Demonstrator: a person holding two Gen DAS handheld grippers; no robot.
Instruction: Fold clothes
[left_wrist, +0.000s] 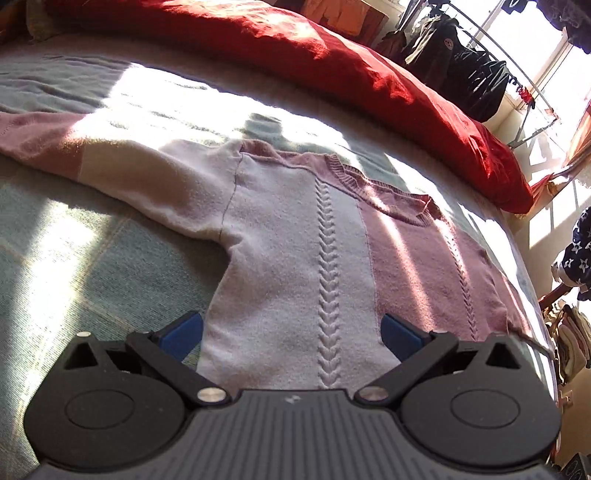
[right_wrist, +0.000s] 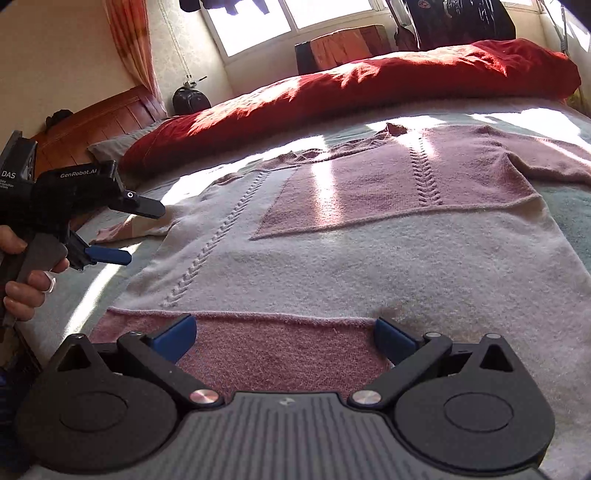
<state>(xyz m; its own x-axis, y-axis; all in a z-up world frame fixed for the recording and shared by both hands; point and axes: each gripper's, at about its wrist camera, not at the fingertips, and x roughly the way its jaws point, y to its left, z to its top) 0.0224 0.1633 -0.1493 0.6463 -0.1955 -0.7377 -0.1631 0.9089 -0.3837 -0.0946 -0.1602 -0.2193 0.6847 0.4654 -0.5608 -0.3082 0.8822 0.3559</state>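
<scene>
Pink-and-cream knitted sweater with cable-stitch ribs (left_wrist: 295, 236) lies spread flat, neckline away from the cameras, on a pale green quilted bed cover (left_wrist: 74, 251). One sleeve runs out sideways across the cover in the left wrist view; no fold shows in the body. A red padded duvet (right_wrist: 369, 85) is bunched along the far side of the bed, well apart from the garment.

Left gripper (left_wrist: 291, 332) hovers near the hem with its blue-padded fingers (left_wrist: 183, 334) spread wide, holding nothing. Right gripper (right_wrist: 284, 338) hangs over the pink hem band, likewise spread and empty. In the right wrist view the left tool is seen beside the sweater's side edge, held in a hand (right_wrist: 26, 277).

Assessment: the garment is laid out and both tools are positioned at its near and side edges, which suits a grasp preparatory to a fold. Such a move would call for each gripper to descend, pinch a single edge of knit without catching the cover beneath, and lift evenly so the soft fabric does not sag or skew.
</scene>
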